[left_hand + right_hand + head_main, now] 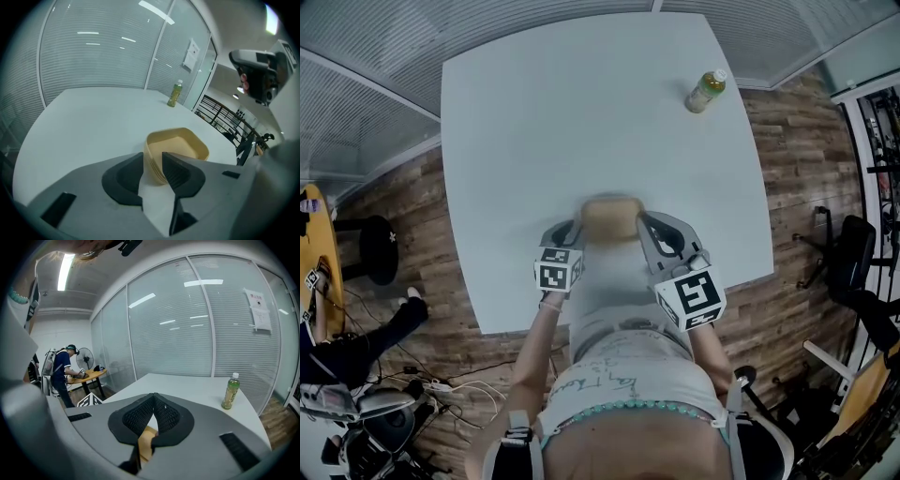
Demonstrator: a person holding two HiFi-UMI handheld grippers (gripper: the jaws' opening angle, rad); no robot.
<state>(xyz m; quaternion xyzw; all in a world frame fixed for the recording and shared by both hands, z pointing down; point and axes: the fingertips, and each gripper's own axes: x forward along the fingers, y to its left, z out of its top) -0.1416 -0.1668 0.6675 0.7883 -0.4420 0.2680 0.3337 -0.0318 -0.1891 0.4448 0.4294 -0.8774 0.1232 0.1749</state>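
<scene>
Grey moulded left gripper (578,228) and right gripper (644,225), black textured pads (176,171), white cubes (690,298) with black square markers, pale grey top (623,361) with scrawled lettering, teal beaded trim (628,406).

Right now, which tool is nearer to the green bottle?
Right. The right tool is at the tan bowl's right edge, on the bottle's side of the table; the left tool is at the bowl's left edge, farther off.

My stack of tan, rounded-square bowls (611,217) is upright, open side up, at the near part of the table (534,122). My left tool (573,229) pinches one wall, and my right tool (648,225) the opposite rim.
</scene>
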